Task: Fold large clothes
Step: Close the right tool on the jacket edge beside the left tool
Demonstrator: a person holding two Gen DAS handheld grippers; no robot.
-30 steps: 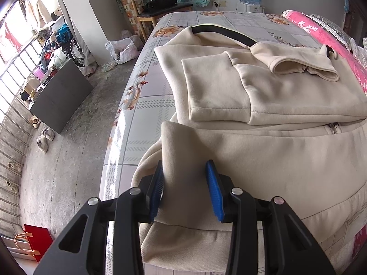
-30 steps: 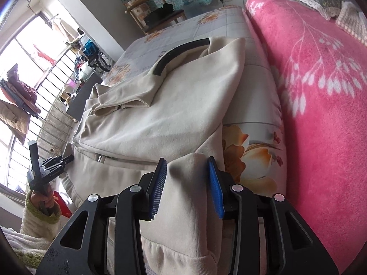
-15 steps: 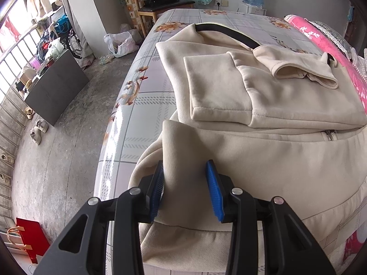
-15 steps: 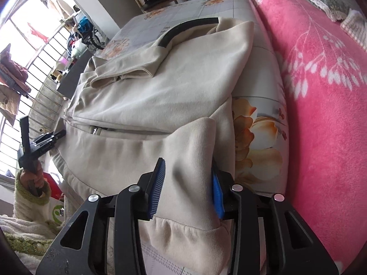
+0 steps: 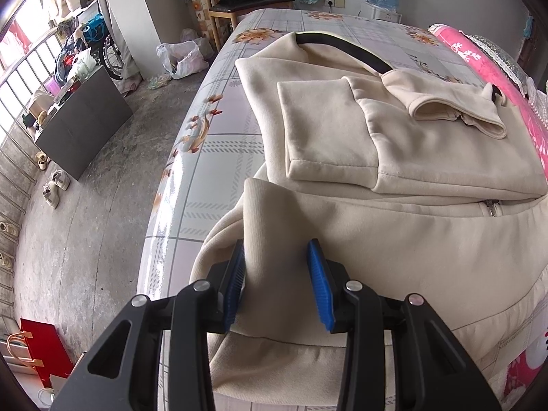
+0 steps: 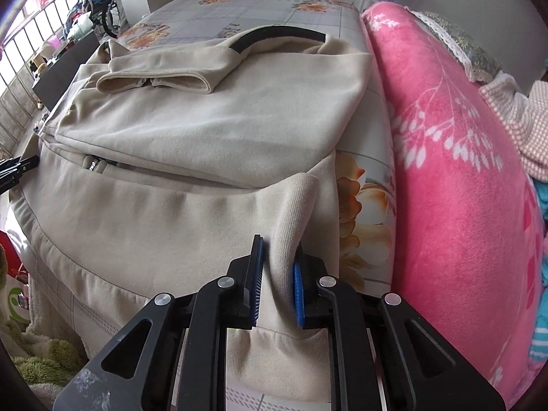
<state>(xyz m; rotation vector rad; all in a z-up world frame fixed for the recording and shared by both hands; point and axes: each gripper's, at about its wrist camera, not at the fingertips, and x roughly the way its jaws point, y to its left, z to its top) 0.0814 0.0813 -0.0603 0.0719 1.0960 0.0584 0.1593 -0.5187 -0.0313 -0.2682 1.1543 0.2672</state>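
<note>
A large cream hooded sweatshirt lies on the bed, sleeves folded across its chest, dark-lined hood at the far end. My left gripper holds a raised fold of the hem's left corner between its blue pads. In the right wrist view the same sweatshirt spreads ahead, and my right gripper is shut tight on a pinched fold of the hem's right corner. The left gripper's tip shows at that view's left edge.
The bed sheet has a grey check and flower print. A pink blanket lies along the right side. A concrete floor, dark cabinet, shoes and a red bag are on the left. A chair stands beyond the bed.
Both grippers have lifted and carried the hem corners forward, toward the hood end. The right gripper's jaws have closed tighter on the fold.
</note>
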